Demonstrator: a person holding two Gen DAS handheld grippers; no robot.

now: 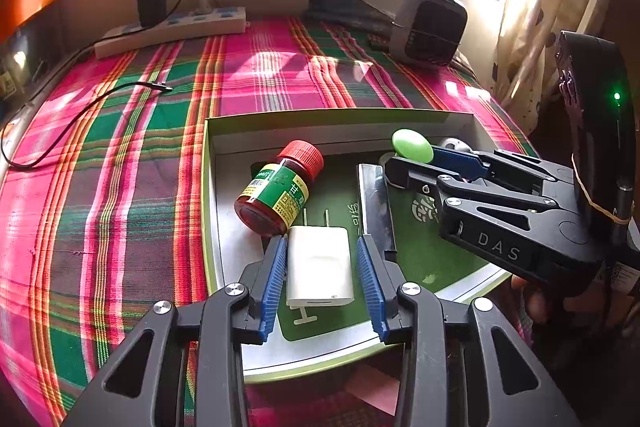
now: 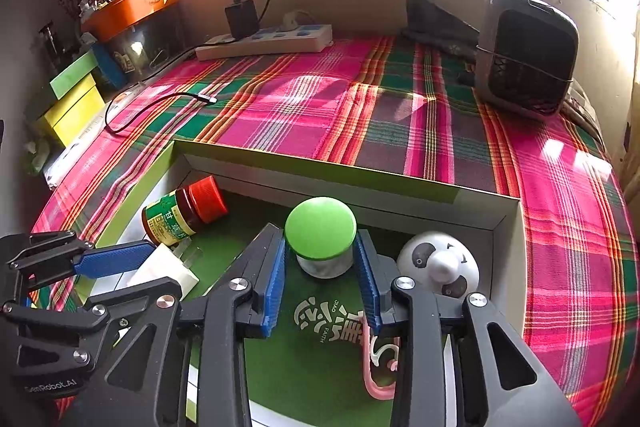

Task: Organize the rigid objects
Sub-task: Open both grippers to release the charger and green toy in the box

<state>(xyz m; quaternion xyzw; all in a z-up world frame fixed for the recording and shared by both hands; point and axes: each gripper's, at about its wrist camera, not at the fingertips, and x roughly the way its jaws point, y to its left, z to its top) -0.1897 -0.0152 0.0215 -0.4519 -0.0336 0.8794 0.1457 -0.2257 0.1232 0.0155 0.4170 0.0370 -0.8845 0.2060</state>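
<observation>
A shallow green-rimmed box (image 1: 340,117) lies on the plaid cloth. In it a red-capped bottle (image 1: 280,187) lies on its side, and just in front of it is a white plug charger (image 1: 320,267). My left gripper (image 1: 320,241) straddles the charger, open, with a gap at the right pad. My right gripper (image 2: 320,233) stands around a small green-lidded jar (image 2: 320,231) that rests upright on the box floor; its pads flank the glass without pressing it. A white panda-faced round thing (image 2: 438,263) sits to the jar's right. The bottle (image 2: 184,211) also shows there.
A flat metal piece (image 1: 374,195) and a pink clip (image 2: 376,383) lie in the box. At the back are a power strip (image 2: 264,43) with a black adapter and a grey heater (image 2: 524,55). A black cable (image 2: 160,103) crosses the cloth; coloured boxes (image 2: 76,107) stand left.
</observation>
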